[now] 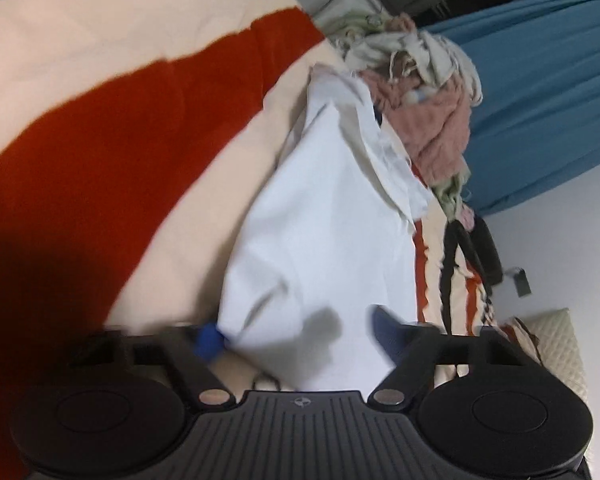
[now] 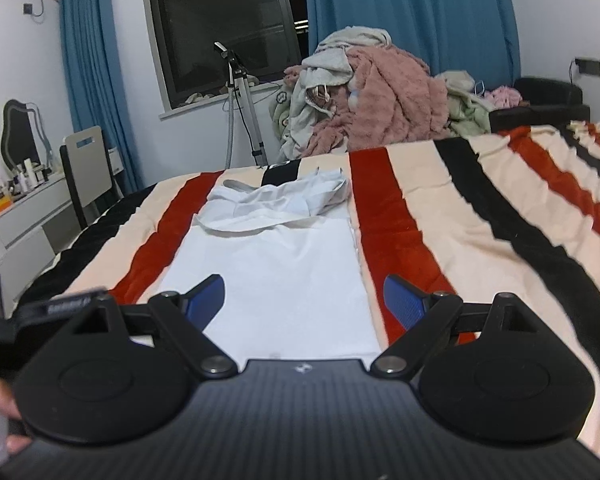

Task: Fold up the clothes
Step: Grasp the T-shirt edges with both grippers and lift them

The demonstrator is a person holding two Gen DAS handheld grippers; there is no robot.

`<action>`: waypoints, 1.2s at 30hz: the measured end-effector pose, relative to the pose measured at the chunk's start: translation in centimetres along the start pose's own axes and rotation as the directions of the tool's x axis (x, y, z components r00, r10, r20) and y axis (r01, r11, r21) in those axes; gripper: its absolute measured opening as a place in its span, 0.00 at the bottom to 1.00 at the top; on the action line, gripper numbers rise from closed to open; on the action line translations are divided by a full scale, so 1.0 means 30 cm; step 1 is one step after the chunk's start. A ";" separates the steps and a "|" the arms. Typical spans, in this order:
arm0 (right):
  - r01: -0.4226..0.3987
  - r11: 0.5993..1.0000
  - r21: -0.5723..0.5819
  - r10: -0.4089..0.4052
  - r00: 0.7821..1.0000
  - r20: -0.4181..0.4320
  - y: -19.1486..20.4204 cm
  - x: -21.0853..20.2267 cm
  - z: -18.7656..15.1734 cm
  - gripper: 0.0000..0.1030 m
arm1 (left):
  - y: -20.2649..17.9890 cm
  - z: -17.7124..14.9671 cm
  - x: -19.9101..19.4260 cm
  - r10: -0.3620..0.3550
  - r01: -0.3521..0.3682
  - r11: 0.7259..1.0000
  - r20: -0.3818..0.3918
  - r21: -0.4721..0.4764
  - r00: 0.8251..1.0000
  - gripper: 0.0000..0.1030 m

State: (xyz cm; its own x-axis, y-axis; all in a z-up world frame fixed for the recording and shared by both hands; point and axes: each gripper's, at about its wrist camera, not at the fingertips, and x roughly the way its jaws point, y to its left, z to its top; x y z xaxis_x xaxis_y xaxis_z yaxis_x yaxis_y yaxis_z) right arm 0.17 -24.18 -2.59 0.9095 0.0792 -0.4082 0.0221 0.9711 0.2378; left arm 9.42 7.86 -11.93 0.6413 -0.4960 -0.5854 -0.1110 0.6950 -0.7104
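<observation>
A bed under a striped blanket point(image 1: 112, 128) — cream, red and black — fills the tilted, blurred left wrist view, where the left gripper point(image 1: 300, 330) has its fingers spread around the near edge of a white shirt point(image 1: 320, 216). In the right wrist view, the right gripper point(image 2: 304, 300) hovers with fingers apart over the shirt's near end, which lies flat along the blanket — a clothes pile point(image 2: 372, 96) behind.

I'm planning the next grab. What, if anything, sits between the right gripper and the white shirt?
Nothing visible. The right gripper is open right over the near end of the white shirt, which lies flat on the striped blanket.
</observation>
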 end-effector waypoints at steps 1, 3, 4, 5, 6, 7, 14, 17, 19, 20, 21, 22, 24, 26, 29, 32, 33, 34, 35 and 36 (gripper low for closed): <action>-0.006 1.000 0.016 0.006 1.000 -0.007 -0.005 0.005 -0.002 0.86 | 0.003 0.005 0.007 0.021 -0.021 1.000 0.012 0.005 1.000 0.44; -0.026 0.997 0.074 0.028 0.999 -0.027 -0.022 0.015 -0.011 0.86 | 0.013 0.007 0.004 0.019 -0.019 1.000 0.029 -0.009 0.999 0.18; -0.044 0.992 0.118 0.049 0.998 -0.043 -0.033 0.022 -0.017 0.86 | 0.015 0.008 -0.002 0.004 -0.003 1.000 0.038 -0.019 0.999 0.14; -0.063 0.984 0.164 0.073 0.996 -0.059 -0.045 0.030 -0.023 0.85 | 0.018 0.009 -0.008 -0.010 0.012 1.000 0.047 -0.029 0.999 0.09; -0.094 0.969 0.228 0.114 0.990 -0.079 -0.058 0.044 -0.032 0.85 | 0.020 0.010 -0.013 -0.025 0.027 0.999 0.056 -0.038 0.998 0.07; -0.125 0.947 0.296 0.160 0.982 -0.097 -0.071 0.058 -0.043 0.86 | 0.023 0.011 -0.019 -0.039 0.042 0.998 0.066 -0.048 0.997 0.07; -0.274 0.715 0.643 0.477 0.864 -0.163 -0.093 0.196 -0.164 0.85 | 0.018 0.017 -0.061 -0.121 0.130 0.989 0.126 -0.067 0.985 0.06; -0.262 0.600 0.756 0.527 0.840 -0.127 -0.124 0.248 -0.212 0.86 | 0.019 0.012 -0.066 -0.124 0.135 0.988 0.130 -0.074 0.984 0.05; -0.213 0.562 0.799 0.485 0.868 -0.110 -0.163 0.268 -0.236 0.71 | 0.026 0.011 -0.063 -0.127 0.139 0.986 0.130 -0.087 0.983 0.05; -0.187 0.543 0.819 0.461 0.881 -0.104 -0.183 0.277 -0.248 0.67 | 0.027 0.009 -0.065 -0.133 0.146 0.985 0.132 -0.092 0.982 0.05; -0.165 0.523 0.836 0.438 0.894 -0.098 -0.202 0.278 -0.261 0.59 | 0.028 0.007 -0.067 -0.139 0.152 0.984 0.135 -0.096 0.981 0.05; -0.144 0.502 0.853 0.414 0.906 -0.091 -0.221 0.277 -0.274 0.53 | 0.028 0.005 -0.073 -0.142 0.156 0.983 0.138 -0.095 0.980 0.05; -0.104 0.470 0.877 0.363 0.928 -0.085 -0.253 0.268 -0.294 0.36 | 0.023 0.002 -0.079 -0.144 0.156 0.984 0.141 -0.081 0.980 0.05; -0.085 0.472 0.877 0.310 0.948 -0.075 -0.270 0.247 -0.294 0.33 | 0.015 -0.002 -0.080 -0.140 0.149 0.987 0.140 -0.056 0.980 0.05; -0.049 0.537 0.842 0.207 0.975 -0.075 -0.273 0.213 -0.273 0.20 | 0.002 -0.007 -0.082 -0.135 0.139 0.990 0.139 -0.018 0.981 0.05; -0.030 0.636 0.771 0.129 0.989 -0.068 -0.265 0.177 -0.243 0.08 | -0.016 -0.020 -0.100 -0.140 0.139 0.990 0.137 0.019 0.981 0.05; -0.029 0.660 0.751 0.120 0.990 -0.067 -0.262 0.166 -0.233 0.07 | -0.026 -0.027 -0.112 -0.142 0.139 0.990 0.136 0.033 0.980 0.05; -0.034 0.680 0.732 0.110 0.992 -0.057 -0.251 0.150 -0.222 0.07 | -0.037 -0.039 -0.132 -0.143 0.136 0.989 0.139 0.055 0.980 0.05; -0.046 0.692 0.721 0.109 0.993 -0.041 -0.254 0.126 -0.214 0.07 | -0.047 -0.051 -0.153 -0.144 0.134 0.988 0.142 0.076 0.979 0.05; -0.060 0.701 0.711 0.109 0.994 -0.025 -0.260 0.100 -0.207 0.07 | -0.056 -0.064 -0.174 -0.149 0.137 0.986 0.142 0.090 0.979 0.05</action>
State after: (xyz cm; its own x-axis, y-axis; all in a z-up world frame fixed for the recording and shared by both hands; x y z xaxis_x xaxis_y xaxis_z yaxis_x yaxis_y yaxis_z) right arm 0.16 -30.13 -11.14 0.8959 0.1906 -0.4014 0.2564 0.5160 0.8173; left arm 4.81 8.28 -8.41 0.7522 -0.5147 -0.4115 0.0466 0.6644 -0.7459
